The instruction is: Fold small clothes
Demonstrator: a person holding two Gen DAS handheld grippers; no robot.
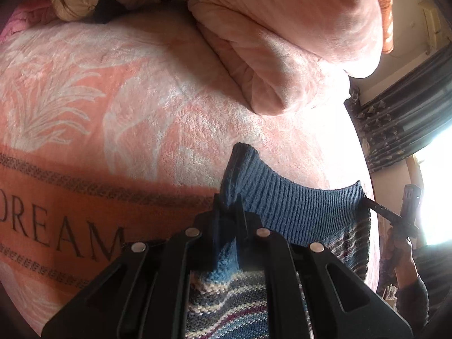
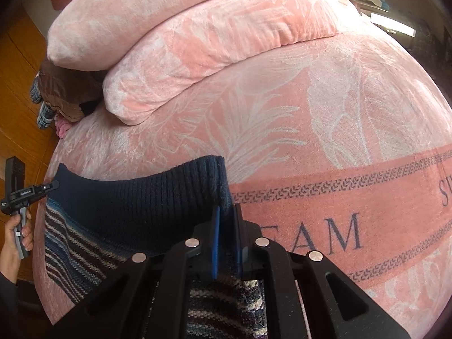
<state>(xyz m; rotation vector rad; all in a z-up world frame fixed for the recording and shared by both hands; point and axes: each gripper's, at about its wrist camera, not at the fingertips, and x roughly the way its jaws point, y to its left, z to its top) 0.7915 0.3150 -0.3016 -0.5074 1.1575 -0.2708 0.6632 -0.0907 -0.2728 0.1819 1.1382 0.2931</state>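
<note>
Both grippers, left [image 1: 228,212] and right [image 2: 227,220], clamp the sweater [image 1: 296,209] hem corners.
I judge it soft, floppy knit; ribbed corners hold best.

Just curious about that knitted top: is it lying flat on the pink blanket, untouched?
No: the left gripper clamps the sweater's blue ribbed hem, holding it above the pink blanket.

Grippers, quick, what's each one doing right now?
Left gripper: shut on the sweater hem.
Right gripper: shut on the sweater's other corner.
</note>
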